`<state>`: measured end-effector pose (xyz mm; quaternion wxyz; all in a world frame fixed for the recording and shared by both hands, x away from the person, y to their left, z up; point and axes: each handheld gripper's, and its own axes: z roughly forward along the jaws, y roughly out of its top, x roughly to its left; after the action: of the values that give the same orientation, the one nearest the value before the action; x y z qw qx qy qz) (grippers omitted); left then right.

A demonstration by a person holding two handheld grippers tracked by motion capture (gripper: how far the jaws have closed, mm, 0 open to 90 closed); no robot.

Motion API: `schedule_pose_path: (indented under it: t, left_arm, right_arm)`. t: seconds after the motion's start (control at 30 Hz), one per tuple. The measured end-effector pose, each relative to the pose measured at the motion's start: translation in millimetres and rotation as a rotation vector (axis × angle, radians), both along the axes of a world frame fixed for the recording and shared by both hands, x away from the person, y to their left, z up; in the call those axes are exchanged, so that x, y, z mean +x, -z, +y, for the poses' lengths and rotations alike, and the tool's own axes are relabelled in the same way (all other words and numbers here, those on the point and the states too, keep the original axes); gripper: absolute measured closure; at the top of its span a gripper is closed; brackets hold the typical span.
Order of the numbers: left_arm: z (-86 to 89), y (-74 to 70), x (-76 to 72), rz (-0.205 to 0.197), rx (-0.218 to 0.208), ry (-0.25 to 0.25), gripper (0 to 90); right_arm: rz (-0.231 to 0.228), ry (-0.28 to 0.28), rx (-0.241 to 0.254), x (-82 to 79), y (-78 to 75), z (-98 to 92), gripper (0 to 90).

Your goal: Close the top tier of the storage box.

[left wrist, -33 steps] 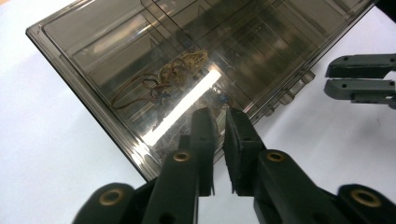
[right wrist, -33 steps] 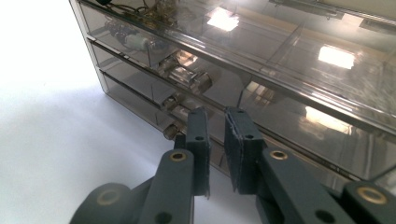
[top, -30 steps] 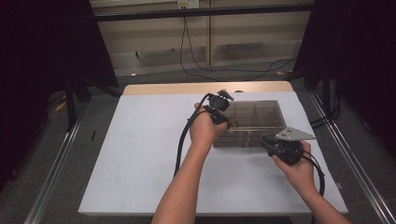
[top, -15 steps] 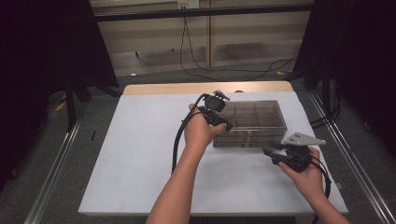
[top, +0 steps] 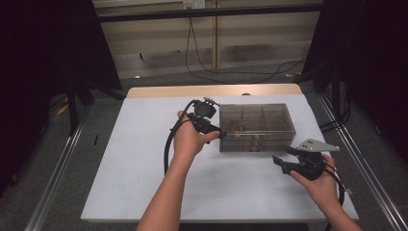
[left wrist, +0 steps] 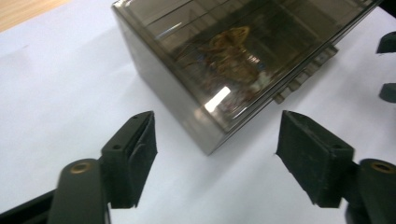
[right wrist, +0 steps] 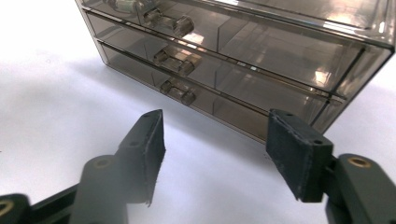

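A smoky see-through drawer box [top: 255, 127] stands on the white table [top: 144, 159], right of centre. My left gripper [top: 221, 133] hovers at its front left corner. In the left gripper view the jaws stand wide apart, left gripper [left wrist: 217, 154] empty, with the box's corner [left wrist: 210, 135] just beyond them. Brownish-gold small parts [left wrist: 233, 56] show through the box's top. My right gripper [top: 283, 160] is off the box's front right corner, open. In the right gripper view the right gripper [right wrist: 217, 144] faces three stacked drawers with clear handles [right wrist: 176, 91], a short gap away.
The white sheet ends in a wooden strip [top: 211, 90] at the far edge. Metal rails [top: 53, 178] run along both sides of the table. Cables [top: 207, 57] lie on the floor beyond. Bare white surface spreads left of the box and in front of it.
My left gripper has slid left and slightly nearer, from over the box's left end to its front left corner. The right gripper has drawn back a little from the box.
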<state>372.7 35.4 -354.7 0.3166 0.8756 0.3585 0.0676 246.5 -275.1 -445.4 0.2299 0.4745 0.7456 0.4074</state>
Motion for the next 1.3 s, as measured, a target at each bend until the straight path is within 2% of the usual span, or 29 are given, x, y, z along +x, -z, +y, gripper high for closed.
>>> schedule_pose_path:
  t: [0.43,0.5,0.83,0.93,0.97,1.17,1.3]
  left_arm:
    - [28.4,17.2,-2.8,-0.025,-0.013,-0.027,15.1]
    - [31.5,20.8,-3.2,-0.017,-0.019,-0.020,14.7]
    - [43.5,36.6,-8.7,-0.037,-0.032,-0.032,10.3]
    - [46.0,42.7,-11.0,-0.033,-0.029,-0.036,9.9]
    - [47.6,44.9,-11.7,-0.034,-0.014,-0.030,9.9]
    - [54.2,55.9,-18.0,-0.032,-0.035,-0.039,9.7]
    - [60.1,62.1,-20.8,-0.035,-0.023,-0.029,9.5]
  right_arm:
    - [0.015,0.005,-0.005,-3.3,2.3,-3.5,25.5]
    - [0.017,0.010,-0.003,-4.0,3.1,-4.6,24.9]
    - [0.024,0.013,-0.008,-7.6,5.0,-9.7,19.7]
    - [0.027,0.009,-0.014,-8.5,6.1,-10.2,18.5]
    - [0.027,0.011,-0.016,-8.7,6.3,-10.2,18.2]
    - [0.033,0.009,-0.022,-11.3,8.5,-10.9,17.0]
    - [0.035,0.002,-0.025,-12.1,9.9,-12.7,16.3]
